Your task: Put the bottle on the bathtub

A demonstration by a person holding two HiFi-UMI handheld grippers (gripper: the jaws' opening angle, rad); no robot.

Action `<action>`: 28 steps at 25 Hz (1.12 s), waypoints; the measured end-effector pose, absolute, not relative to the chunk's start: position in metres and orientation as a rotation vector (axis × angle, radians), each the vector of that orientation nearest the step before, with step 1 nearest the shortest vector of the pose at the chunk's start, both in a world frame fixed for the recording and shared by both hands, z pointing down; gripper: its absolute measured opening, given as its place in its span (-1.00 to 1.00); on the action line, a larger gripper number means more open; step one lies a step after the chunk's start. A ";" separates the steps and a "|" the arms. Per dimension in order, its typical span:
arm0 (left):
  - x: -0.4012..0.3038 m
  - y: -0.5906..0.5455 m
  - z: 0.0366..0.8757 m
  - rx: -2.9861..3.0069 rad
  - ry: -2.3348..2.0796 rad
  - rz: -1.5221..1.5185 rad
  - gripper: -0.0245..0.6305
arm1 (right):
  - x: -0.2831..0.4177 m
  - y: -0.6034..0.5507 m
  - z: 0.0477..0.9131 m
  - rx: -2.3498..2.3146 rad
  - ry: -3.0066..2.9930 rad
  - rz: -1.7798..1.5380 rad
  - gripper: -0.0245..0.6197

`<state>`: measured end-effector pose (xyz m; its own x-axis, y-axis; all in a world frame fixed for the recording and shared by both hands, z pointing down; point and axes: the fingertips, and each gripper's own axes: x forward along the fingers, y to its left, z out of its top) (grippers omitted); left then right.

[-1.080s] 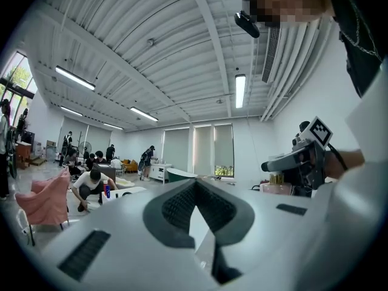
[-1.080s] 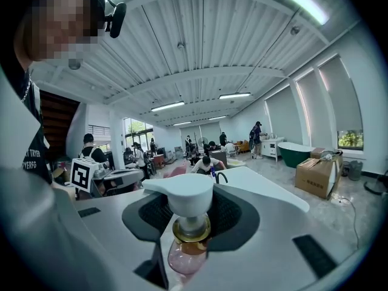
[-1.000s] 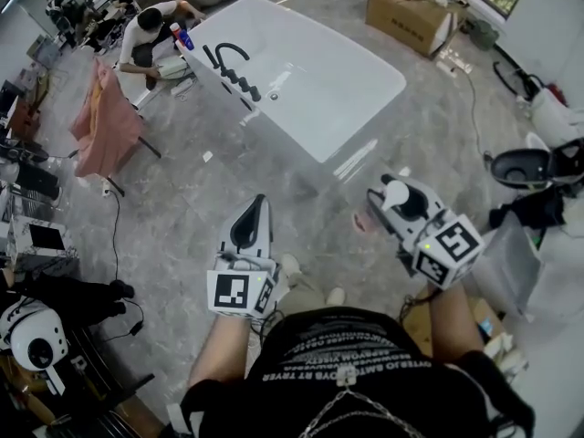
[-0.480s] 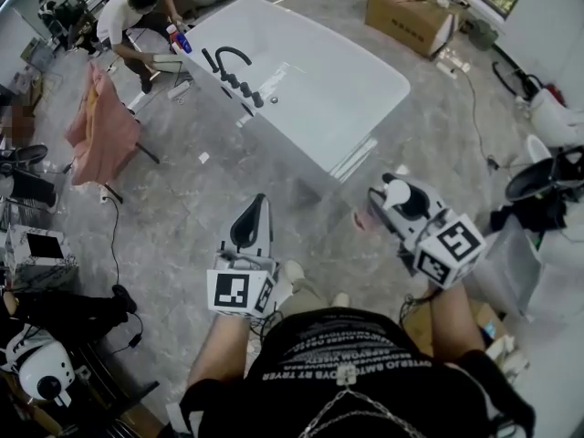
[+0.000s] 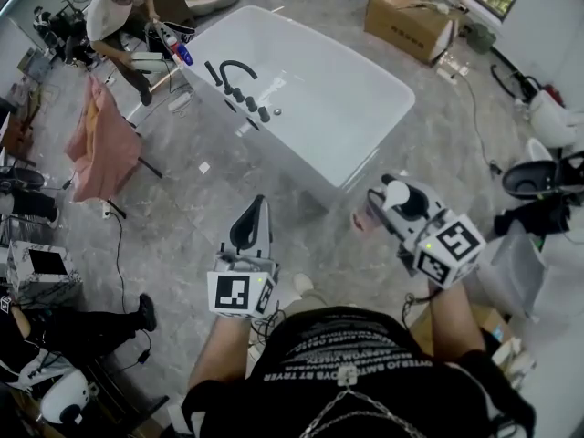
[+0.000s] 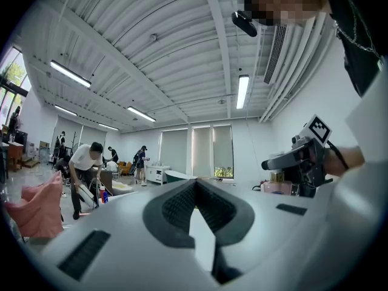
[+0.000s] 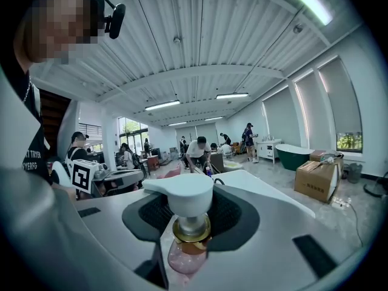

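One white bathtub (image 5: 324, 85) is standing ahead, with grey floor (image 5: 210, 190) lying between it and two claws. The right claw (image 5: 397, 203) is pinching the one pink pump bottle (image 7: 185, 247) by its neck, well short of the tub. The left claw (image 5: 251, 226) is pressed together, empty. One black faucet (image 5: 235, 69) is sitting on the tub's left rim. Beyond the tub, one person (image 5: 114, 16) is bending and one cardboard box (image 5: 411, 26) is standing. One pink cloth (image 5: 96, 149) is hanging to the tub's left.

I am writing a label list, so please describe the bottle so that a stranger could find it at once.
Find the big white bathtub in the upper middle of the head view; nearer the camera is the right gripper. The bottle is clamped in its fingers: pink body, gold collar, white pump head, while the left gripper holds nothing.
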<state>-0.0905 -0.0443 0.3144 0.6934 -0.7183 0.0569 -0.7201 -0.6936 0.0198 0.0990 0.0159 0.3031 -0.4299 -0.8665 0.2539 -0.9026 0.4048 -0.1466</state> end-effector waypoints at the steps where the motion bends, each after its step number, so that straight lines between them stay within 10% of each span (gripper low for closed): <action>1: -0.093 -0.049 0.313 2.856 -1.209 0.068 -0.94 | 0.097 0.012 0.302 1.600 -2.513 0.393 -0.49; 28: -0.108 -0.073 0.319 2.868 -1.147 0.029 -0.94 | 0.077 -0.013 0.295 1.636 -2.495 0.358 -0.49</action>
<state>-0.1079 -0.0732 0.3187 0.7244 -0.6884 0.0370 -0.6893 -0.7232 0.0422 0.0773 -0.0127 0.2949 -0.4009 -0.8836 0.2419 -0.9160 0.3819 -0.1229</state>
